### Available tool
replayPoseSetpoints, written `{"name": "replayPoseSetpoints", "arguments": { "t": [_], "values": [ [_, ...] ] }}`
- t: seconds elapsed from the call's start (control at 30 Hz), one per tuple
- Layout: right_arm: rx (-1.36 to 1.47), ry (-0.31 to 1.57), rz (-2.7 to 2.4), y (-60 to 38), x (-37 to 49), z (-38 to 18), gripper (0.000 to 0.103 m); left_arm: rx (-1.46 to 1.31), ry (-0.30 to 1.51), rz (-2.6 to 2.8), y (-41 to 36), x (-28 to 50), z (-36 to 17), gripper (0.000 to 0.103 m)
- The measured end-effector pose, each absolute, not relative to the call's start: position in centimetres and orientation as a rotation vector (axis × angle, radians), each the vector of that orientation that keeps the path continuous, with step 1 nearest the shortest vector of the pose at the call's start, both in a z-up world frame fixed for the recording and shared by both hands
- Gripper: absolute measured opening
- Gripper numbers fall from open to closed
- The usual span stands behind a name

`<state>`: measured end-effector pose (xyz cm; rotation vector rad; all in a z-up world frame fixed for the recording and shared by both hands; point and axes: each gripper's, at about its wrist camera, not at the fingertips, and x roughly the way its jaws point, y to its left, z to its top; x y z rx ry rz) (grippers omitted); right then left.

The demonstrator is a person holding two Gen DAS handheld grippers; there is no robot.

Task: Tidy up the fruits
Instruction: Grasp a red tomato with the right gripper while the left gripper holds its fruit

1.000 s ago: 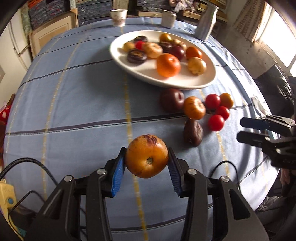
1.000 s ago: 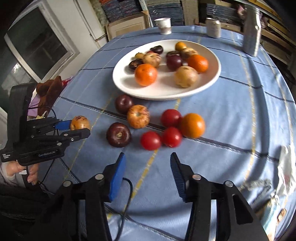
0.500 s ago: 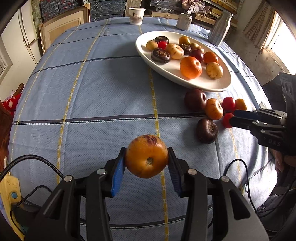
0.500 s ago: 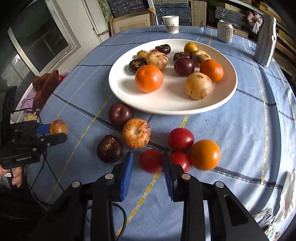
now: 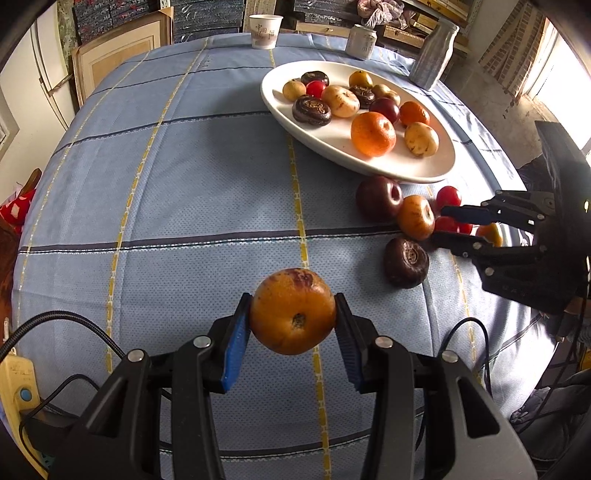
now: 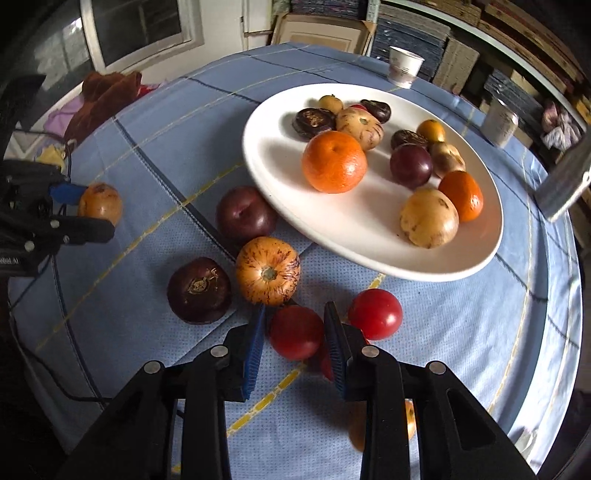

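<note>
A blue checked tablecloth [image 5: 184, 177] carries a white plate [image 6: 365, 240] of fruit. The left gripper [image 5: 293, 325] clamps an orange fruit [image 5: 293, 315] above the cloth. The right gripper [image 6: 295, 332] has closed on a red tomato [image 6: 295, 332]; lift it straight up, clear of its neighbours, toward the plate.

**Cloth, glaze and fruit skins around the white plate**

The white plate [image 6: 369, 240] is showing a smooth, glossy glazed surface. Under it, the blue tablecloth [image 5: 184, 184] is looking like matt woven cloth with a fine dotted texture. On the plate, the big orange fruit [image 6: 334, 161] is showing dimpled, slightly shiny peel. Just off the plate's near rim, the red tomato [image 6: 295, 331] is gleaming smooth and glossy, and the striped yellow fruit [image 6: 267, 270] is looking waxy. Beyond the plate, the paper cup [image 5: 263, 31] is looking matt.
</note>
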<state>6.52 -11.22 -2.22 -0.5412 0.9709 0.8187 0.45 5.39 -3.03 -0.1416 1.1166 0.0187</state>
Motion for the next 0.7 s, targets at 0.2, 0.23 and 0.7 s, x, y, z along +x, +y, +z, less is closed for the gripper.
{"name": "replayPoseSetpoints", "arguments": {
  "t": [0.2,0.23,0.7],
  "values": [
    [-0.471,0.987,0.815,-12.7,5.2,-2.2,0.030,-0.151,1.111,0.011,5.3,0.4,-2.9,0.043],
    [-0.442,1.001,0.813,-13.2,5.1,-2.2,0.030,-0.148,1.110,0.007,5.2,0.4,-2.9,0.043],
    [-0.209,1.006,0.695,-18.8,3.9,2.3,0.030,-0.142,1.062,-0.055,4.2,3.7,-0.6,0.043]
  ]
}}
